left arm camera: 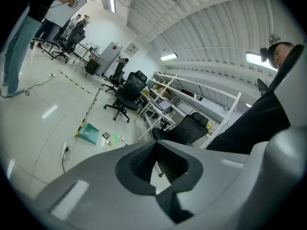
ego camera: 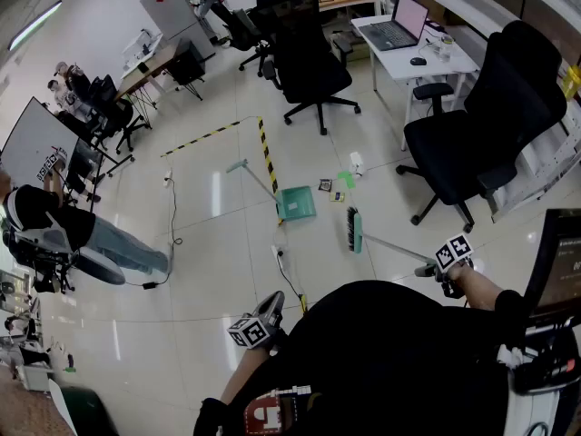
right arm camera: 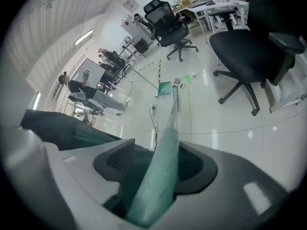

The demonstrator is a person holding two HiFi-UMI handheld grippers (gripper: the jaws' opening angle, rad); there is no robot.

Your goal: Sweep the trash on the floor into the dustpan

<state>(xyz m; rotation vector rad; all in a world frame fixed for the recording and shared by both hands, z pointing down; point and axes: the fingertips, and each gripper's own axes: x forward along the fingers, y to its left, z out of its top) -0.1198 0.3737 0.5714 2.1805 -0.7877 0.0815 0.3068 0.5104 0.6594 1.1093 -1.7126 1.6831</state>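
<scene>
A green dustpan [ego camera: 296, 203] lies on the tiled floor, its long handle running up-left. Several small pieces of trash [ego camera: 338, 184] lie just right of it. The green broom head [ego camera: 354, 230] rests on the floor in front of the trash. Its handle [right arm camera: 165, 143] slants back into my right gripper [ego camera: 436, 266], which is shut on it. The right gripper view shows the jaws [right arm camera: 160, 164] round the handle, with the dustpan [right arm camera: 164, 88] far ahead. My left gripper [ego camera: 263, 321] hangs near my body, jaws shut [left arm camera: 157, 159] and holding nothing. Its view shows the dustpan [left arm camera: 89, 132] and trash [left arm camera: 106, 137] far off.
Yellow-black tape [ego camera: 267, 153] runs across the floor behind the dustpan. A power strip with a cable [ego camera: 280, 254] lies near its front. Black office chairs [ego camera: 313, 57] [ego camera: 481, 125] and a white desk with a laptop [ego camera: 399, 34] stand behind. A person [ego camera: 64, 230] is at the left.
</scene>
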